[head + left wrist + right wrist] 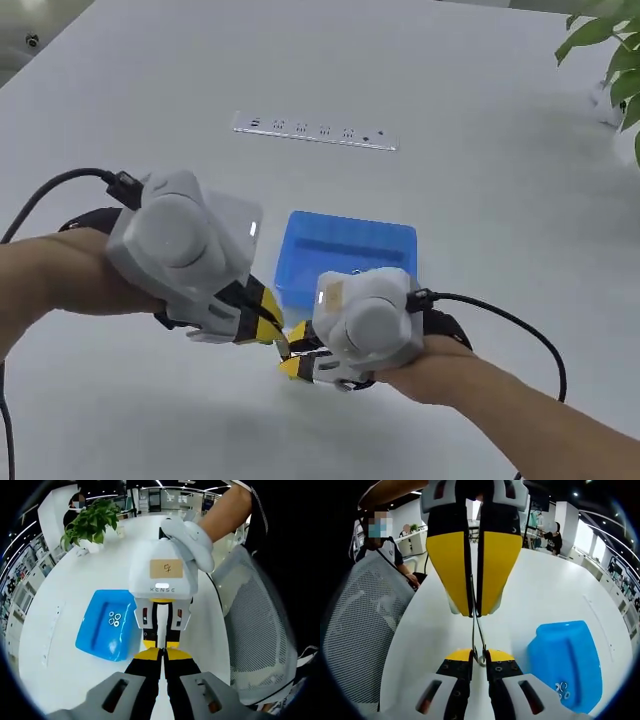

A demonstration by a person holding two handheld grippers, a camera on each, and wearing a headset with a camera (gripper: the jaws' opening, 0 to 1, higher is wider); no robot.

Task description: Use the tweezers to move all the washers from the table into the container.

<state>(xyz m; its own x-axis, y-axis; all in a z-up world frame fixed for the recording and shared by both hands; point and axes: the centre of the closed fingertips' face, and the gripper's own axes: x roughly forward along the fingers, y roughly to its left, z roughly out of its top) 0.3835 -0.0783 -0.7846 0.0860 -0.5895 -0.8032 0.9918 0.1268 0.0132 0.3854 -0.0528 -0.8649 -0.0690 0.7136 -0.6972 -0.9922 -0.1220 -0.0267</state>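
Observation:
In the head view my two grippers meet tip to tip at the near side of the blue container [345, 250]. The left gripper [272, 325] comes from the left, the right gripper [292, 360] from the right. The thin metal tweezers [476, 632] run from the shut yellow jaws of the left gripper [474, 610] down into the right gripper [480, 657], whose jaws close narrowly on their end. A small ring shape sits at that end; I cannot tell what it is. Several washers [114, 619] lie inside the container [100, 635], also seen as washers [562, 687].
A white power strip [315, 132] lies on the white table beyond the container. A potted plant [610, 50] stands at the far right edge. A mesh chair back [360, 625] is close to the table's near side. People stand in the background.

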